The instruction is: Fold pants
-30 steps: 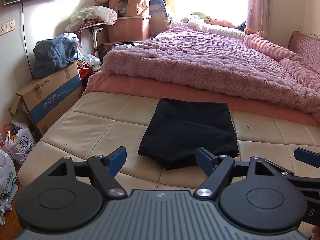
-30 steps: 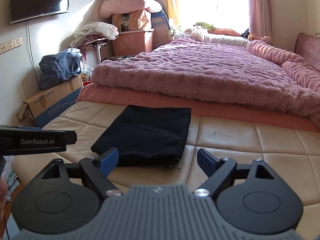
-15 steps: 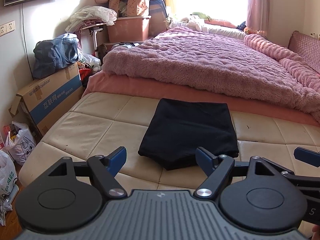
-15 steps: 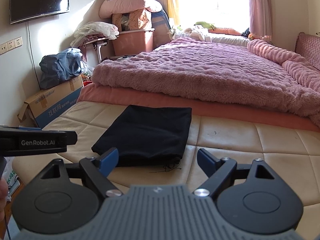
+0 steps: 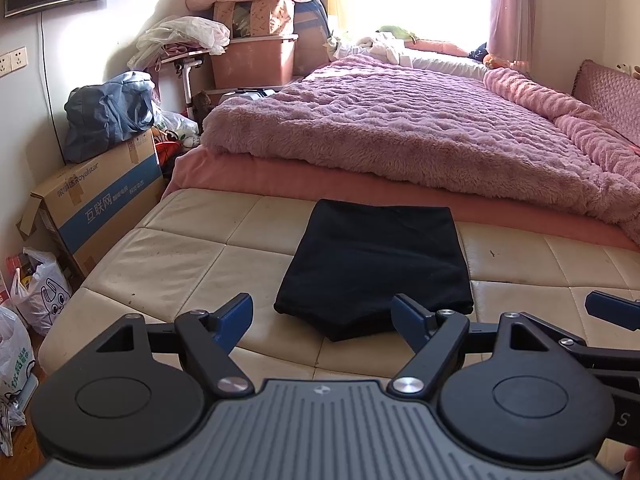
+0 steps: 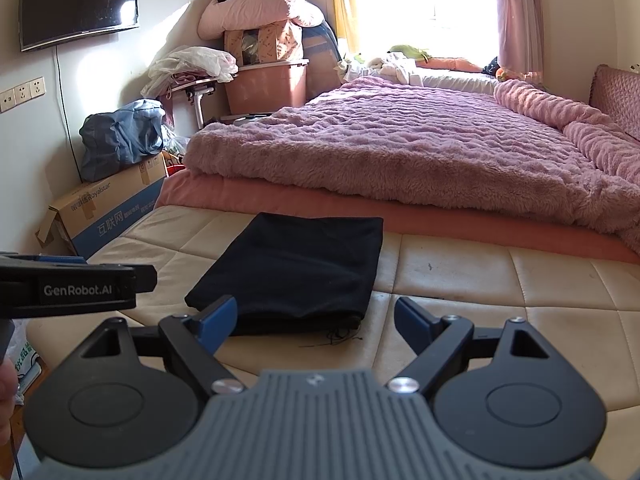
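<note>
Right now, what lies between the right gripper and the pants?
Only bare cream cushion and a loose dark thread at the near edge of the pants. The right wrist view shows this; the right gripper is open.

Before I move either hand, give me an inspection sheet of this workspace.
Surface: cream padded bench at the bed's foot, scuffed.
Job's things: black pants lie folded into a flat rectangle on it; loose thread by the near edge.
Clutter: cardboard box, blue bag, plastic bags on the floor left.
Grippers: left tongs open, empty; right tongs open, empty.
Cables: TV cord down the wall.
Surroundings: pink blanket, wall TV, bright window.
</note>
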